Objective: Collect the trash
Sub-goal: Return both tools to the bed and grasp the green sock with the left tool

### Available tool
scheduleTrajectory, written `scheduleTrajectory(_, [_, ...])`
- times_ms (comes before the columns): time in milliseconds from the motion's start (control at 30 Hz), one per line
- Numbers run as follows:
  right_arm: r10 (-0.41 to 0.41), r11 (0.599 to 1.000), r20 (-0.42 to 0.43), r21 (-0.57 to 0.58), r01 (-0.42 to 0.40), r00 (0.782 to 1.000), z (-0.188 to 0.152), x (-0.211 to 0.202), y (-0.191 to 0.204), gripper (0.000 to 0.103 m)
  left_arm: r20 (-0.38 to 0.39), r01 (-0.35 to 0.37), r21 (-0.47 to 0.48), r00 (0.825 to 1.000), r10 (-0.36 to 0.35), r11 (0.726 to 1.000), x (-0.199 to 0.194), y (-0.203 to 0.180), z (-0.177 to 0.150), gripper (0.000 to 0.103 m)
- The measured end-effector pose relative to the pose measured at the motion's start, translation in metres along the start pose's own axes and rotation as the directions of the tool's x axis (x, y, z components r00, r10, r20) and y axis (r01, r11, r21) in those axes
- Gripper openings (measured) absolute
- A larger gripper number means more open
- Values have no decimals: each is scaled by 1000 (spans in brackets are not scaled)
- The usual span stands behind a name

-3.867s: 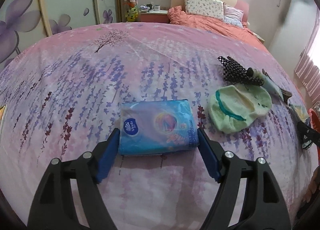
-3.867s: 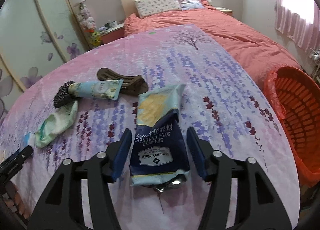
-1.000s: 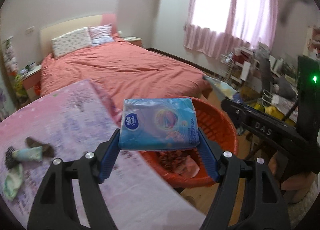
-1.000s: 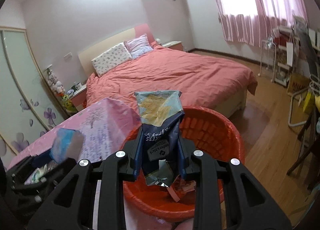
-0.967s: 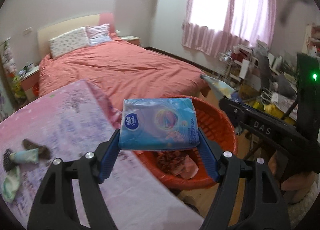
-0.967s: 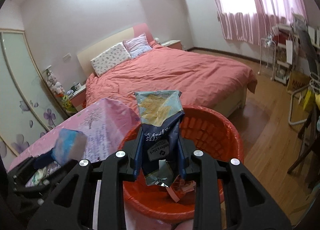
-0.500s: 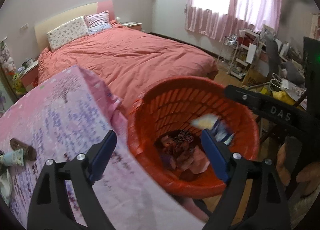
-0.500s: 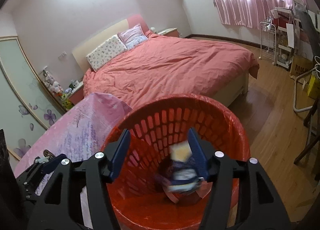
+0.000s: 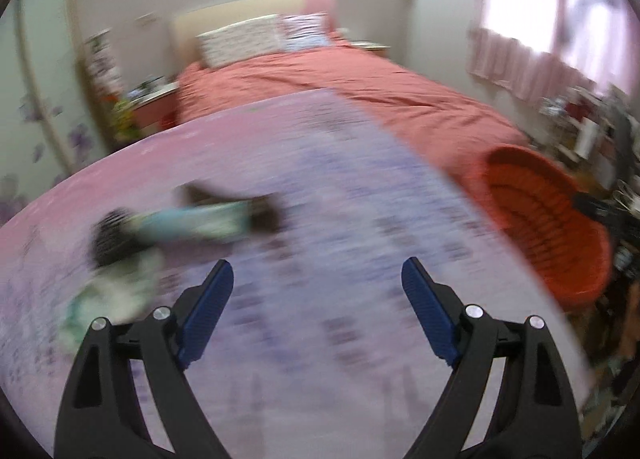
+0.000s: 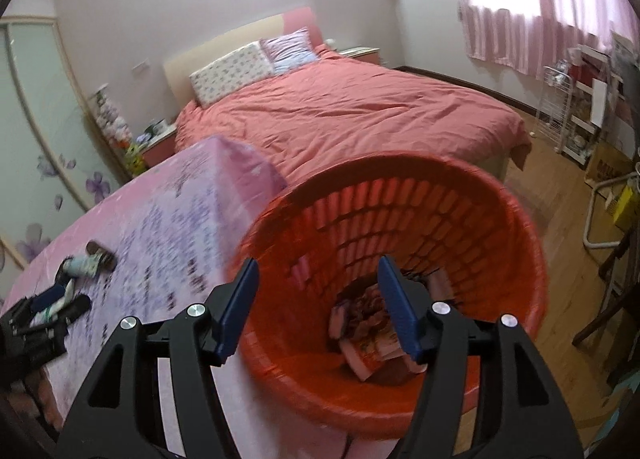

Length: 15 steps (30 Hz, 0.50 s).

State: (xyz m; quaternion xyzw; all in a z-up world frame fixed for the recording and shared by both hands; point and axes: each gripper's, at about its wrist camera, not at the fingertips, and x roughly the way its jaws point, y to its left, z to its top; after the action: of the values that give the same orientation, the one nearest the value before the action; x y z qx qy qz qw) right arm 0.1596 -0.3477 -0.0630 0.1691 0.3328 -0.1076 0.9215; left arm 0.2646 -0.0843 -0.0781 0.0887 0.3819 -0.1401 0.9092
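Note:
My left gripper [image 9: 318,271] is open and empty over the pink flowered table cover [image 9: 320,195]; the view is blurred. Ahead to its left lie a pale blue tube [image 9: 192,221], a dark brown piece [image 9: 266,211] behind it, a black spotted thing [image 9: 110,237] and a pale green cloth [image 9: 116,291]. The orange basket [image 9: 540,219] stands off the table's right edge. My right gripper [image 10: 316,275] hangs open and empty above the orange basket [image 10: 400,187], with dropped wrappers [image 10: 364,323] lying at its bottom.
A bed with a salmon cover [image 10: 360,107] and pillows [image 10: 232,71] fills the back. Wardrobe doors [image 10: 36,139] stand left. A wire rack and boxes [image 10: 576,115] crowd the right wall under pink curtains [image 10: 532,11]. The left gripper's body [image 10: 36,323] shows at the table's near left.
Both grippers opened and dropped their loads, the blue tissue pack and the cracker bag, into the basket. My left gripper then swung left from the basket back over the table.

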Motion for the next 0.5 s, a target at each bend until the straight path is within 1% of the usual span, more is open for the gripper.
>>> scheduleTrajectory(67, [18, 1000, -12, -24, -18, 1000, -3, 0, 13, 62, -19, -80, -63, 997, 78, 995, -2, 44, -10, 84])
scheduleTrajectory(133, [34, 998, -23, -50, -36, 999, -7, -1, 28, 62, -39, -129, -118, 991, 125, 985, -4, 79, -19, 84])
scheduleTrajectory(200, [49, 996, -35, -70, -51, 998, -10, -1, 38, 62, -70, -169, -172, 985, 159, 971, -4, 113, -27, 84])
scheduleTrajectory(267, [58, 994, -46, -88, -62, 997, -13, 1, 51, 62, -90, -191, -211, 980, 175, 959, -4, 135, -32, 84])
scheduleTrajectory(300, [62, 993, -52, -97, -67, 997, -15, 2, 59, 62, -100, -197, -240, 979, 178, 950, -2, 150, -34, 84])
scheduleTrajectory(333, [67, 991, -58, -108, -73, 996, -17, 4, 66, 62, -100, -184, -257, 982, 163, 949, -1, 158, -34, 84])
scheduleTrajectory(400, [74, 989, -68, -125, -82, 995, -21, 5, 78, 62, -90, -129, -281, 990, 108, 951, 1, 170, -34, 84])
scheduleTrajectory(467, [81, 986, -78, -143, -91, 994, -23, 6, 88, 62, -88, -104, -268, 993, 83, 958, 4, 172, -32, 85])
scheduleTrajectory(500, [82, 984, -82, -150, -94, 993, -25, 6, 91, 62, -91, -100, -254, 993, 80, 962, 5, 171, -31, 89])
